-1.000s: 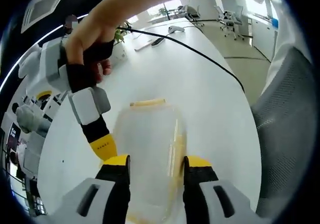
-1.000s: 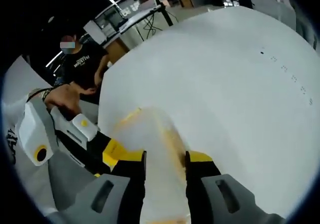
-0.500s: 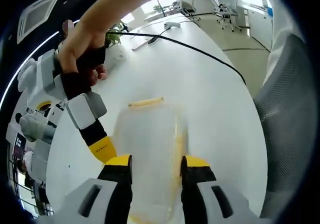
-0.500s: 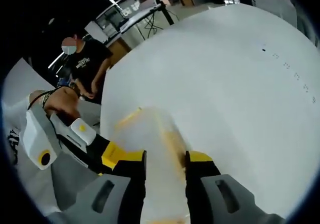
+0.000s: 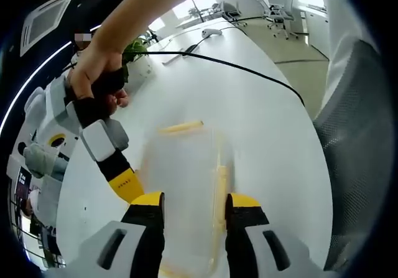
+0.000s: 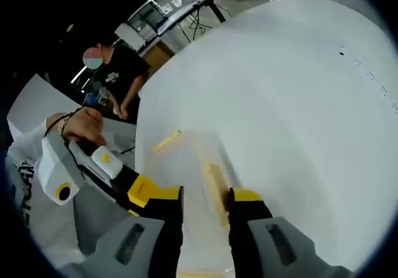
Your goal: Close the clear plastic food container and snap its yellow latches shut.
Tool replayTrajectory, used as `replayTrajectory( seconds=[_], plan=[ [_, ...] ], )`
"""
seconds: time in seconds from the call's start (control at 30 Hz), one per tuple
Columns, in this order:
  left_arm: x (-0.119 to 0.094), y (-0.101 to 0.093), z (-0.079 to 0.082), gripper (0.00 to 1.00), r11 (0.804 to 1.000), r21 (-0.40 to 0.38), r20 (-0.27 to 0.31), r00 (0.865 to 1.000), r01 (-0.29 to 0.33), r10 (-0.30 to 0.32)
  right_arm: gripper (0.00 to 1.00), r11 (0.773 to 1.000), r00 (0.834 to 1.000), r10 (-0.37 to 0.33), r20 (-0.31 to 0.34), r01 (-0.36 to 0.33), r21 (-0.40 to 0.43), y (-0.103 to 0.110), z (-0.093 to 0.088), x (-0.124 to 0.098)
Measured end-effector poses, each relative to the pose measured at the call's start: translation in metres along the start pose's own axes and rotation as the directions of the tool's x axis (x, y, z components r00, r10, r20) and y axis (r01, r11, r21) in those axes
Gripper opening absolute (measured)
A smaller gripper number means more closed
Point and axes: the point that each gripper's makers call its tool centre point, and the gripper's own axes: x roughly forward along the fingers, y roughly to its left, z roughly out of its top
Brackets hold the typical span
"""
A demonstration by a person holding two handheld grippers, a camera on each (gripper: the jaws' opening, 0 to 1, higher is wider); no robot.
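A white worktop (image 5: 267, 122) with one clear plastic food container (image 5: 183, 191) resting on it, well in from the edges, seen from two hand-held tongs

In the left gripper view, going left to right: the right tongs (image 5: 127, 185) come in from the left, held by a person's hand (image 5: 99, 82), their yellow tip just beside the container's left side. The left tongs (image 5: 189, 203) rise from the bottom, jaws spread on either side of the container's near end; whether they press on it cannot be told. One yellow latch (image 5: 180, 127) lies along the container's far end and a second yellow latch (image 5: 219, 188) runs along its right side. One black cable (image 5: 249, 69) crosses the far part of the worktop. A grey chair back (image 5: 357, 166) stands off the right edge

In the right gripper view, left to right: the left tongs (image 6: 146, 191) enter from the left. The right tongs (image 6: 205, 206) have jaws spread, with the blurred container (image 6: 186, 172) between them and a yellow latch (image 6: 214, 181) by the right jaw

The lid appears to be on; whether any latch is snapped cannot be told. The likely risk: the light container slides on the smooth worktop when a latch is pushed, so the latch fails to catch, or a jaw slips off the narrow latch
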Motion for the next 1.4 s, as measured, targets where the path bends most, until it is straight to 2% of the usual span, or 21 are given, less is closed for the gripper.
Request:
replayTrajectory(
  seconds=[0.53,0.7,0.83,0.93,0.97,1.1,1.17,1.27,1.37,1.4],
  plan=[
    [0.000,-0.001,0.000,0.34,1.000,-0.001,-0.002,1.000,-0.007,0.007,0.25,1.000,0.999,-0.025,0.027,0.025,-0.009,0.010,0.002,0.004],
    [-0.001,0.000,0.001,0.34,1.000,-0.011,0.030,1.000,-0.008,0.009,0.26,1.000,0.998,-0.028,0.053,0.028,0.001,0.010,0.002,0.004],
    [-0.001,0.002,0.003,0.34,1.000,-0.029,0.029,1.000,0.000,0.000,0.25,0.998,0.995,-0.046,0.090,0.049,-0.029,0.010,0.005,0.001],
    [-0.003,0.002,0.002,0.34,0.999,-0.037,0.028,1.000,0.000,0.001,0.16,0.995,0.986,-0.073,0.147,0.082,-0.059,0.004,0.011,-0.009],
    [-0.004,0.003,0.001,0.35,0.999,-0.042,0.027,1.000,-0.007,0.009,0.16,0.994,0.982,-0.083,0.169,0.094,-0.056,0.003,0.013,-0.015],
    [-0.012,0.008,0.001,0.51,0.994,-0.104,0.053,0.998,-0.009,0.015,0.44,0.994,0.980,-0.084,0.180,0.096,-0.060,0.004,0.007,-0.029],
    [-0.018,0.015,-0.004,0.57,0.992,-0.120,0.041,0.999,-0.022,0.027,0.48,0.989,0.979,-0.103,0.178,0.121,-0.090,0.004,0.003,-0.035],
    [-0.027,0.024,-0.011,0.60,0.990,-0.134,0.034,0.999,-0.032,0.037,0.44,0.976,0.977,-0.141,0.161,0.164,-0.141,0.006,-0.005,-0.041],
    [-0.035,0.032,-0.018,0.66,0.985,-0.166,0.016,0.999,-0.037,0.040,0.54,0.966,0.979,-0.152,0.136,0.176,-0.189,0.014,-0.015,-0.042],
    [-0.039,0.035,-0.019,0.70,0.983,-0.183,0.020,0.999,-0.036,0.040,0.60,0.961,0.980,-0.160,0.121,0.183,-0.208,0.016,-0.022,-0.042]
  ],
)
